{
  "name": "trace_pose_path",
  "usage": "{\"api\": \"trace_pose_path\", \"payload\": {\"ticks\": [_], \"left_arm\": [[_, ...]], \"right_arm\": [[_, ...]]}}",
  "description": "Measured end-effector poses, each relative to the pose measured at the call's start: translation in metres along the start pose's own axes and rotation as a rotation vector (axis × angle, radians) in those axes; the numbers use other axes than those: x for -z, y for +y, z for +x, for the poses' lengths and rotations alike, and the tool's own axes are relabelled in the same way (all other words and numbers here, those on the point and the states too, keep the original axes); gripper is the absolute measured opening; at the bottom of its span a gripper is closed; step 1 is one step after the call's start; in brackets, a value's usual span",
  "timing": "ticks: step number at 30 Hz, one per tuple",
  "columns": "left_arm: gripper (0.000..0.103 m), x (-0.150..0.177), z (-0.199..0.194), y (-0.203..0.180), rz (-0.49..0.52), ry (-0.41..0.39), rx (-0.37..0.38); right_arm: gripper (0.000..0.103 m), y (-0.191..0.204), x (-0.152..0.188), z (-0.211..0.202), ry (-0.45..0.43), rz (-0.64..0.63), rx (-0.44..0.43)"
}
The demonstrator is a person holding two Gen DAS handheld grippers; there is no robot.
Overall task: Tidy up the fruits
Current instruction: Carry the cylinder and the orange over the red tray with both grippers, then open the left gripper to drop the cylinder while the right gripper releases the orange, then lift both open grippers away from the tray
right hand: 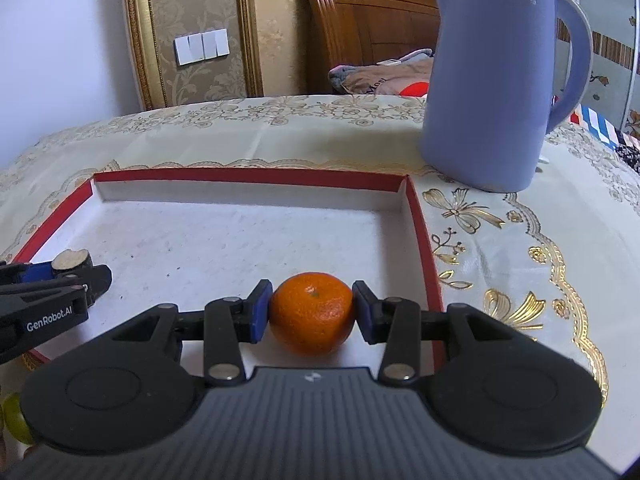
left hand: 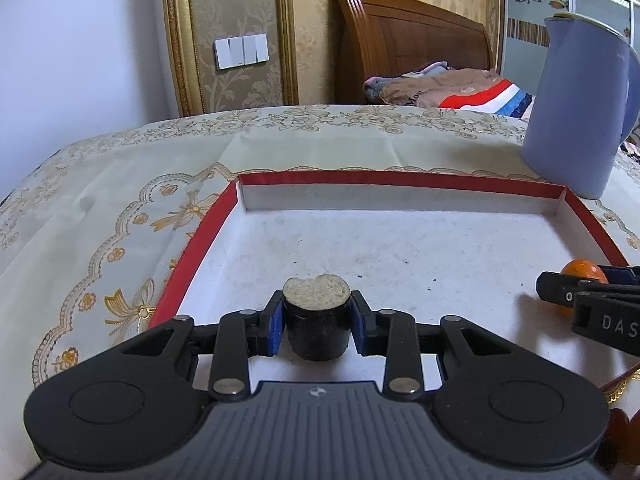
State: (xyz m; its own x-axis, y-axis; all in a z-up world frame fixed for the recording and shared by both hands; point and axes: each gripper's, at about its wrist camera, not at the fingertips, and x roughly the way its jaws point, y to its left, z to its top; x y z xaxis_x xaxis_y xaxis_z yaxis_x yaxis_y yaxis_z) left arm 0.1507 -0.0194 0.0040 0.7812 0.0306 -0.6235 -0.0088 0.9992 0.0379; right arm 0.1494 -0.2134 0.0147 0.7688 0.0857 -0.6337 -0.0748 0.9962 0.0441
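Trouble could start on the left. From the left wrist view, the left tongs (left hand: pixel 316 322) pinch a short dark chunk (left hand: pixel 316 320) with a pale, bitten-looking top. I cannot tell what fruit it is. It hangs low over the white floor of the red-edged tray (left hand: pixel 400 196), near the front. The blue pads hold only its sides, so if the tongs let go while tilted, the chunk may tip over and roll. The other tongs poke in from the right with something orange behind them. The two sets are not far apart, and a quick swing could make them bump.

From the right wrist view, the right tongs (right hand: pixel 313 312) pinch a mandarin (right hand: pixel 312 312) by its round sides, low over the same tray, close to its right wall (right hand: pixel 420 232). Round fruit is slippery. A weak squeeze may drop it, and it may roll. A hard squeeze may squash it. A big blue jug (right hand: pixel 488 92) stands on the counter (right hand: pixel 520 248) just past the tray's far corner. A high, wide move could knock it.
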Motion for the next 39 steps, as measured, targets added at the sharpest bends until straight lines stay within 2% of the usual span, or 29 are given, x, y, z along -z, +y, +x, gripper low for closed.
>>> {"api": "trace_pose_path", "payload": {"ticks": [5, 7, 9, 11, 13, 14, 18, 21, 27, 29, 31, 39], "left_arm": [[0.033, 0.001, 0.001, 0.003, -0.014, 0.001, 0.006], [0.039, 0.002, 0.0, 0.003, -0.003, -0.006, -0.004], [0.041, 0.002, -0.001, 0.002, 0.007, -0.02, -0.003], [0.046, 0.002, -0.003, 0.0, 0.009, -0.033, 0.0], [0.057, 0.002, -0.006, 0.0, 0.005, -0.052, -0.002], [0.058, 0.002, -0.008, 0.001, 0.001, -0.063, -0.003], [0.059, 0.003, -0.01, 0.002, -0.002, -0.076, 0.003], [0.059, 0.006, -0.011, 0.002, -0.002, -0.068, 0.008], [0.059, 0.012, -0.02, 0.008, -0.019, -0.091, 0.013], [0.06, 0.015, -0.023, 0.009, -0.023, -0.095, 0.015], [0.065, 0.018, -0.027, 0.009, -0.021, -0.101, 0.011], [0.069, 0.031, -0.041, 0.008, 0.008, -0.126, 0.016]], "right_arm": [[0.042, -0.001, 0.002, -0.003, -0.014, -0.001, 0.001], [0.042, 0.0, 0.002, -0.004, -0.016, -0.005, 0.004], [0.054, 0.001, 0.003, -0.008, -0.04, -0.005, 0.002], [0.071, 0.003, 0.004, -0.014, -0.082, -0.021, 0.026], [0.073, 0.007, 0.006, -0.018, -0.11, -0.056, 0.054], [0.073, 0.009, 0.007, -0.02, -0.117, -0.069, 0.059], [0.073, 0.014, 0.011, -0.024, -0.131, -0.087, 0.055], [0.084, 0.014, 0.013, -0.03, -0.165, -0.087, 0.078], [0.087, 0.007, 0.02, -0.04, -0.18, -0.066, 0.07], [0.093, 0.005, 0.022, -0.043, -0.188, -0.059, 0.068], [0.094, 0.004, 0.025, -0.047, -0.199, -0.05, 0.065], [0.097, -0.001, 0.035, -0.052, -0.177, -0.025, 0.04]]}}
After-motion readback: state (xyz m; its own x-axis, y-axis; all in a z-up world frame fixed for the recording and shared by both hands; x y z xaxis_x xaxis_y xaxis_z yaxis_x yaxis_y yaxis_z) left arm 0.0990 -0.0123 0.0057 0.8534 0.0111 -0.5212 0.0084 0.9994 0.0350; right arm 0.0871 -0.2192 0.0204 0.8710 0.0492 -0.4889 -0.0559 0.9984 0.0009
